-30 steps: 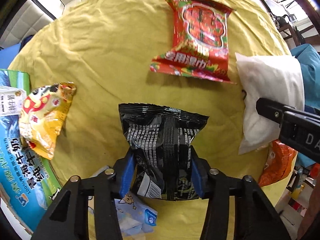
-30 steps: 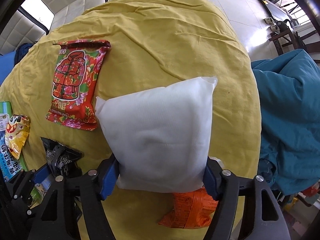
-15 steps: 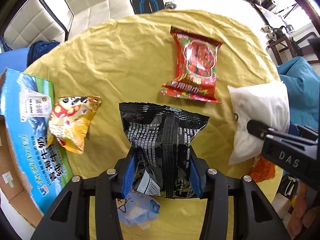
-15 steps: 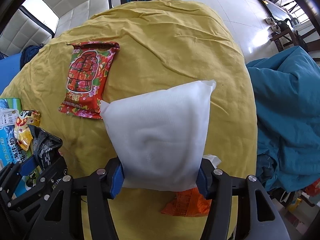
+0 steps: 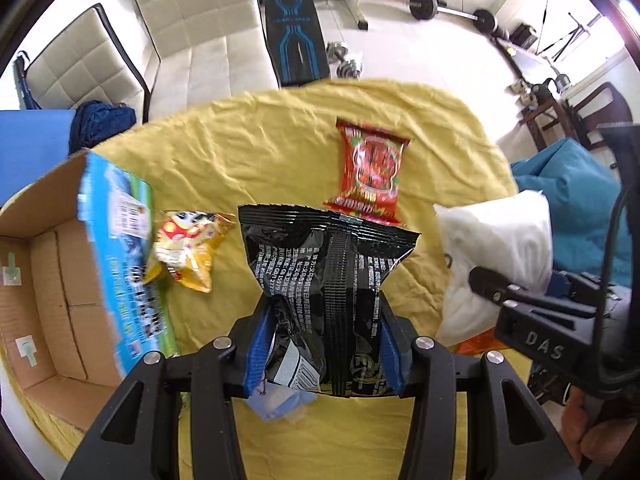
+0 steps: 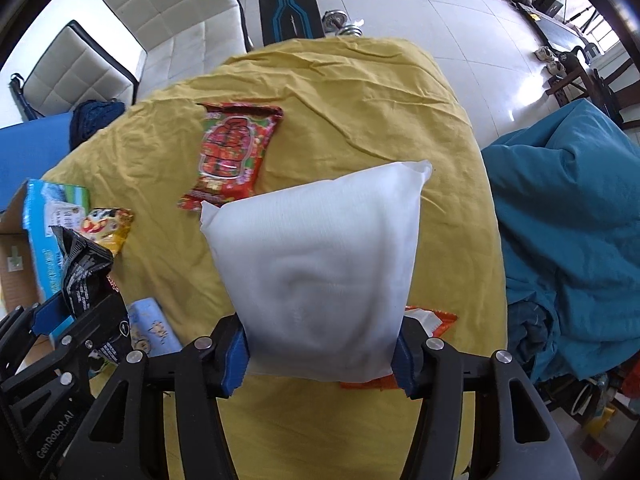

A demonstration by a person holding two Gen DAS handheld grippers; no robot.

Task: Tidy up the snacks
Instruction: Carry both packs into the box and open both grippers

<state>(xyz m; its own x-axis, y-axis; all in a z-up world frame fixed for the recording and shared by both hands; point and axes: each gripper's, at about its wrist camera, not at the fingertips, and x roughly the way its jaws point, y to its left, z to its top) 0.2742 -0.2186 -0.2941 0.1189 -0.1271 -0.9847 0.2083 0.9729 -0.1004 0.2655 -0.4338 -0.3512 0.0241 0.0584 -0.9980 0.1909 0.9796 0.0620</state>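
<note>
In the left wrist view, my left gripper (image 5: pixel 324 344) is clamped on the black snack bag (image 5: pixel 328 280), its blue pads pressing the bag's lower sides at the bottom centre of the frame, so the bag hangs above the yellow tablecloth (image 5: pixel 260 152). The open cardboard box (image 5: pixel 48 280) lies at the left edge; its interior shows bare cardboard where visible. A yellow snack bag (image 5: pixel 184 248) rests on the cloth just beside the box wall, and a red snack bag (image 5: pixel 370 168) lies above centre. A pale blue packet (image 5: pixel 276 400) shows below my left fingers. At right, my right gripper appears side-on, carrying the white pouch (image 5: pixel 500 248). In the right wrist view, my right gripper (image 6: pixel 320 354) is clamped on that white pouch (image 6: pixel 320 252), which fills the frame centre and is pinched between both pads. An orange packet (image 6: pixel 436 320) shows partly behind the pouch's lower right corner; the left view offers only a sliver of it. The box interior reads clearly only in the left view; the right view shows just its blue edge at far left. I judge the step in hand to be the carry: both items gripped, neither yet placed. The next move calls for bringing each one over the box opening before parting the jaws, left first, since it is nearer.
</note>
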